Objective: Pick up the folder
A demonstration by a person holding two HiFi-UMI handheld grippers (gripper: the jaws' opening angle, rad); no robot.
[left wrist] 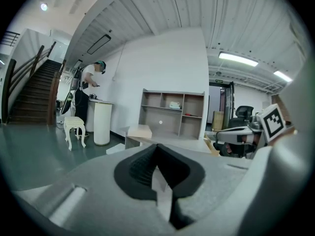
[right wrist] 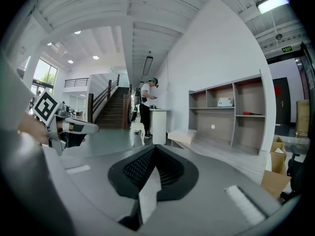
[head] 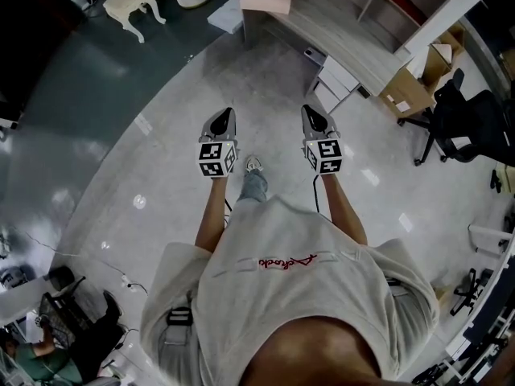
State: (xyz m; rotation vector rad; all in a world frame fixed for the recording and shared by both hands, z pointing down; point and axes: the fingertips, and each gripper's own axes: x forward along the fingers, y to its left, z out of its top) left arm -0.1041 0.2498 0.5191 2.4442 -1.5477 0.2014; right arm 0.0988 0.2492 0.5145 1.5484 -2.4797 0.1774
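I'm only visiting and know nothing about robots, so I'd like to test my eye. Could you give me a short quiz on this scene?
1. True or false: the left tongs and the right tongs are both shut, with nothing held in them.
2. What stands right beside the white stool? A) a white round pedestal; B) a red bicycle; C) a fish tank.
3. In one word, what colour is the office chair near the cardboard box?

Key: 1 true; 2 A; 3 black.
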